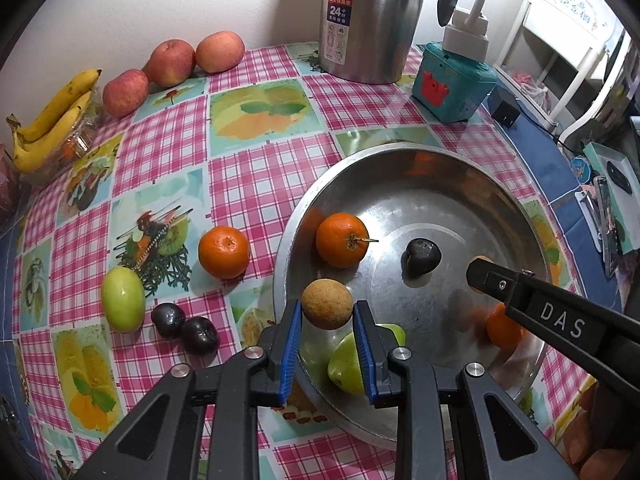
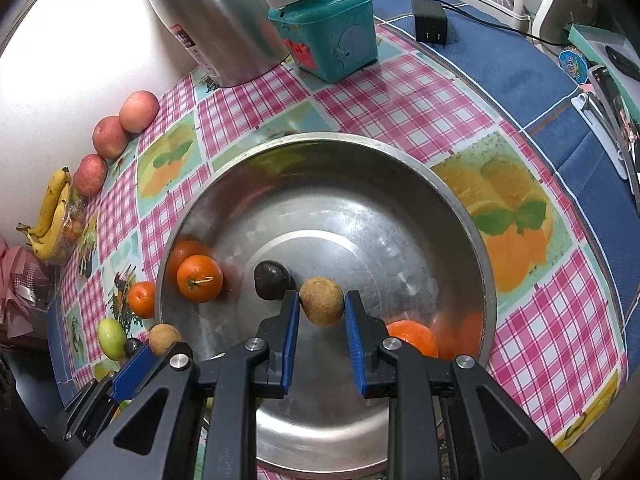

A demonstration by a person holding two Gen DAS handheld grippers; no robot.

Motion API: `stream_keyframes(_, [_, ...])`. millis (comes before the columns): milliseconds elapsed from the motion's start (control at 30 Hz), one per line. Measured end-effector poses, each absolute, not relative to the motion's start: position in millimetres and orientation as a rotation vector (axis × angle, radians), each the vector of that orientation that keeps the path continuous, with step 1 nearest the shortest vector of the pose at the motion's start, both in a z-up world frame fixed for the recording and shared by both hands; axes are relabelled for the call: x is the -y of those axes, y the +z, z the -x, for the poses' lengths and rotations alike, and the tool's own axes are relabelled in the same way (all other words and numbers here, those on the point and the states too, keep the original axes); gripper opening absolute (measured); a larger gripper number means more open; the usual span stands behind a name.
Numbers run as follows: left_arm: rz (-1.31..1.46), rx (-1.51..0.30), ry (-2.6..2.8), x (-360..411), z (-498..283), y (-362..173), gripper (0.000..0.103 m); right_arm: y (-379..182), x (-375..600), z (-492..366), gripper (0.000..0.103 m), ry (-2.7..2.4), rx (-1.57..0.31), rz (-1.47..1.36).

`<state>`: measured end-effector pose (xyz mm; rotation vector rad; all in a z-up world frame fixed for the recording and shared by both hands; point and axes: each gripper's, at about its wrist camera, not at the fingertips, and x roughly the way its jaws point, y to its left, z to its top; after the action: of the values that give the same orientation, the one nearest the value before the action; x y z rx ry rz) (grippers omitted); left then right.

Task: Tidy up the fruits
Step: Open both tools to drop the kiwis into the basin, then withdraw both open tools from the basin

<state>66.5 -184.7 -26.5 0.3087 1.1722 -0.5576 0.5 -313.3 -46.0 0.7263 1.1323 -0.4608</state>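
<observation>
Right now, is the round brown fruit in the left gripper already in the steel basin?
Not yet: brown fruit is clamped in the left gripper, over the basin's rim.

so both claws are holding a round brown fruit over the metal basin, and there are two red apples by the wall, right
Not quite: three red apples sit by the wall, as the left wrist view shows. The rest stands: the left claw and right claw each hold a round brown fruit over the round metal basin.

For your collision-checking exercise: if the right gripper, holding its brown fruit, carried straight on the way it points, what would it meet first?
Probably the bare floor of the steel basin. The right gripper points steeply down over it, with the held brown fruit leading. The dark fruit lies just left of that line, though depth is unclear.
</observation>
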Motion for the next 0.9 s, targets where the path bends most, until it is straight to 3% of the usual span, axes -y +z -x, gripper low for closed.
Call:
stream_keyframes(533, [-0.296,-1.161,-0.54,177.7,-70.2,-17.5,0.039,-35.5,312.3,-3.9,0.027,-0.456,-1.115,-0.68])
stream_keyframes(900, [-0.083,-1.224,-0.403,116.0,-102.4,-10.5,0.04,-33.9,310.0,-5.9,0.027,-0.436,-1.114,-0.67])
